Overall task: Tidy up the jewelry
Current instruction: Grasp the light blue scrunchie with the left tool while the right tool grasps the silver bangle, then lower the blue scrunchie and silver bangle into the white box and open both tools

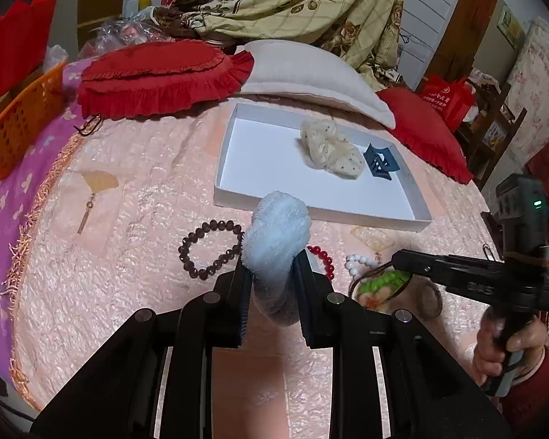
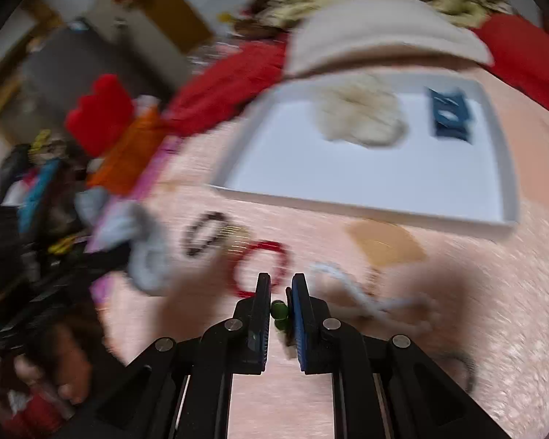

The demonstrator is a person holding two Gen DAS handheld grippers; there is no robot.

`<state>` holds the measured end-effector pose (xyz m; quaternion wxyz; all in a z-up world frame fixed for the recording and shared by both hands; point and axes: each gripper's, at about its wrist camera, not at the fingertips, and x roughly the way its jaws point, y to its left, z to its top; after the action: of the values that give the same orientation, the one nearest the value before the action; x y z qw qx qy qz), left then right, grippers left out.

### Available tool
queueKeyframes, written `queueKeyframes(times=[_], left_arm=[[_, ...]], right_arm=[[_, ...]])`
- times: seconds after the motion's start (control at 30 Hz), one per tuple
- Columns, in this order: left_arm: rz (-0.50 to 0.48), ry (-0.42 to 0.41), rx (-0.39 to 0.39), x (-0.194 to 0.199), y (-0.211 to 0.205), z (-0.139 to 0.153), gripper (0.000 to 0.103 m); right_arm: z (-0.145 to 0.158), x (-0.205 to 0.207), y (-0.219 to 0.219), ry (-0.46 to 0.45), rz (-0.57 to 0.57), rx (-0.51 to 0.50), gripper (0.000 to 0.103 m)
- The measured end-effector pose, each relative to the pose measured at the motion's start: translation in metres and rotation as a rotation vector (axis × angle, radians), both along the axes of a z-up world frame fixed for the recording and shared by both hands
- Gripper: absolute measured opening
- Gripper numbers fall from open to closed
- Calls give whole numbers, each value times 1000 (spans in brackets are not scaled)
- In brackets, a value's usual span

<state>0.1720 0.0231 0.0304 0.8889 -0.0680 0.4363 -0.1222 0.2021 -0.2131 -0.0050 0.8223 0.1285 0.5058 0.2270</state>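
A: What's nearest?

B: The left gripper (image 1: 271,281) clamps a fluffy blue scrunchie (image 1: 277,236), lifted over the bedspread just short of the box (image 1: 223,168). The right gripper (image 2: 277,305) pinches a green bead item (image 2: 279,311), jaws narrow

A: And beyond?

B: Dark bracelet (image 1: 210,248), red one (image 2: 261,269) and white beads (image 1: 358,261) lie loose. Carry the scrunchie forward over the rim, lower onto bare floor left of the cream scrunchie (image 1: 329,148) and blue clip (image 1: 380,161), then release
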Motion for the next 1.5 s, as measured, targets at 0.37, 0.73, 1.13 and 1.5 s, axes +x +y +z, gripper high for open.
queueKeyframes(times=[0.37,0.73,1.13,1.5], left_arm=[[6,8,2,-2,6,-8,21],[-27,19,26,-5,-12,-15,21],[-12,8,-7,43,-7,4,21],[2,82,65,195,-39,-18,22]], right_arm=[[-1,-27,-91,-72,-206,-70,40],[-46,-66,-83,-89,-135,-372,12],[29,-26,-66,-224,-160,-173,7],[9,101,13,-144,-110,-31,7]])
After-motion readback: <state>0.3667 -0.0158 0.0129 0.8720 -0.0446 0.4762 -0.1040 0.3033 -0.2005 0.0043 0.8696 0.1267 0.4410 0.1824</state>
